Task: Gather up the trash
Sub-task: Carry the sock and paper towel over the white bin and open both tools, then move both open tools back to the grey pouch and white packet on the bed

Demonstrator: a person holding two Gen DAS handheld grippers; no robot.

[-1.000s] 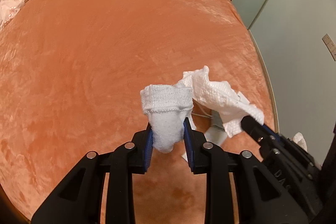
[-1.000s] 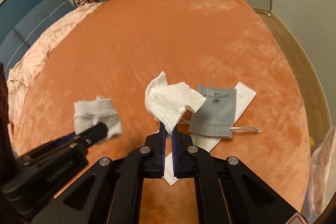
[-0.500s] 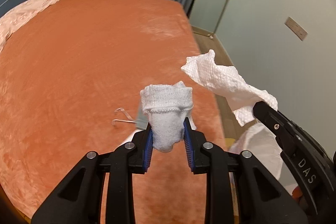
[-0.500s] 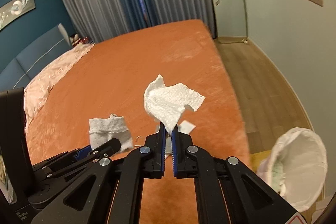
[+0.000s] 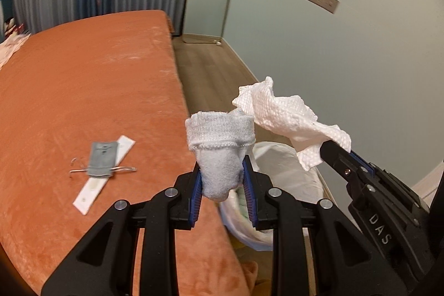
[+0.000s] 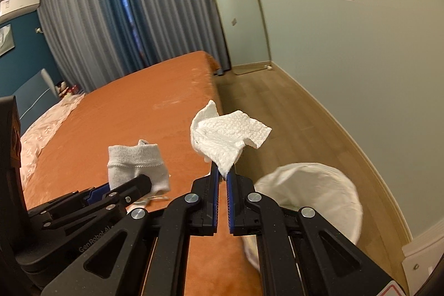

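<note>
My left gripper [image 5: 222, 171] is shut on a grey-white rolled sock [image 5: 220, 146] and holds it in the air over the bed's right edge. My right gripper [image 6: 223, 171] is shut on a crumpled white paper towel [image 6: 227, 133]. Both show in each view: the towel [image 5: 285, 115] to the right of the sock, the sock [image 6: 136, 160] to the left of the towel. A bin with a white liner [image 6: 310, 185] stands on the floor beside the bed, below and right of both grippers; in the left wrist view the bin [image 5: 280, 171] is partly hidden behind the fingers.
An orange bedspread [image 5: 83, 90] covers the bed. A grey drawstring pouch [image 5: 102, 157] lies on a white paper strip [image 5: 91, 190] on it. Wooden floor [image 6: 277, 113] runs between the bed and the wall. Curtains and a mirror stand at the far end.
Both grippers have swung right, off the bed toward the floor side, each still holding its item. The bin has come further into view and the pouch has slid left.
</note>
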